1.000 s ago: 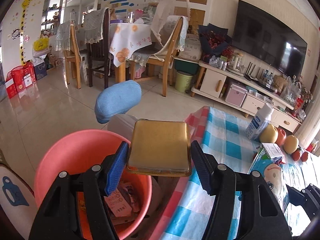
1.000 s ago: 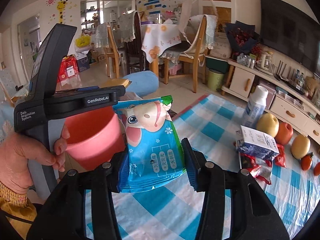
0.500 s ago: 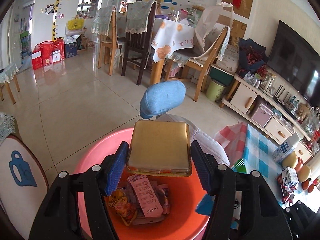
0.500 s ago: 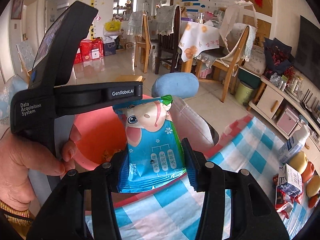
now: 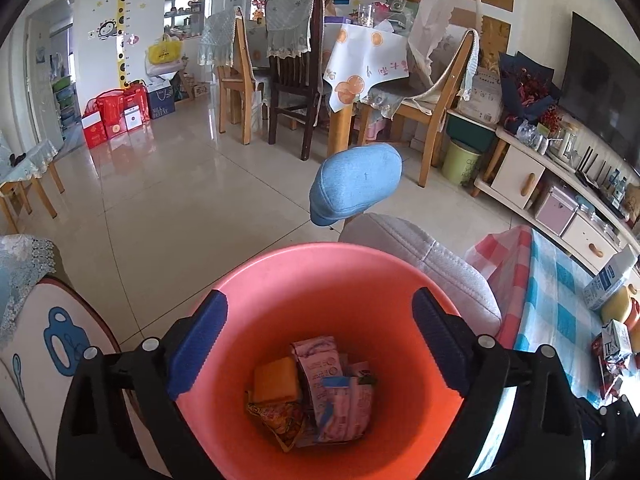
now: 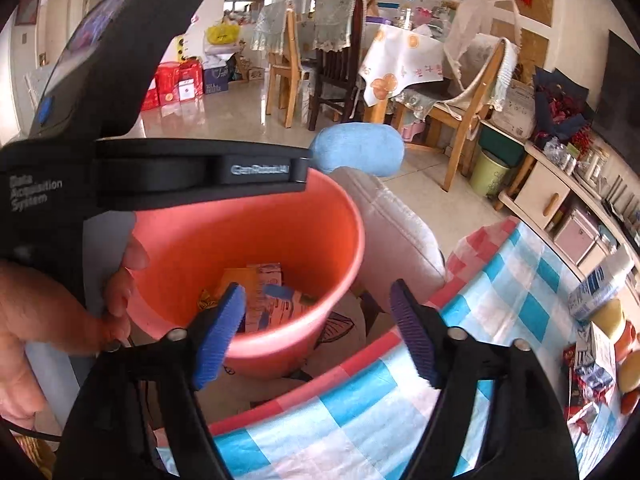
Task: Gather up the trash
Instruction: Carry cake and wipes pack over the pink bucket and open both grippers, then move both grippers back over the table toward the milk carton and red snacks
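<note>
We hold the left hand-held gripper (image 5: 318, 336) directly above the pink bucket (image 5: 280, 272), its blue-padded jaws spread wide with nothing between them. The right hand-held gripper (image 6: 316, 330) is also spread and empty, just beside the bucket's near rim, over the edge of the bench (image 6: 360, 420) with its blue, white and red checked cloth. The collected trash, a heap of wrappers (image 5: 320, 392) including a yellow packet and pink printed ones, lies at the bottom of the bucket. To do this step well, we judge both grippers should lift clear of the bucket without knocking its rim, then turn toward the wrappers and small carton (image 6: 596, 356) on the bench, well apart from the bucket to its right. Beyond the bucket, a tiled floor (image 5: 160, 200) leads to a dining table and wooden chairs (image 5: 288, 76).
</note>
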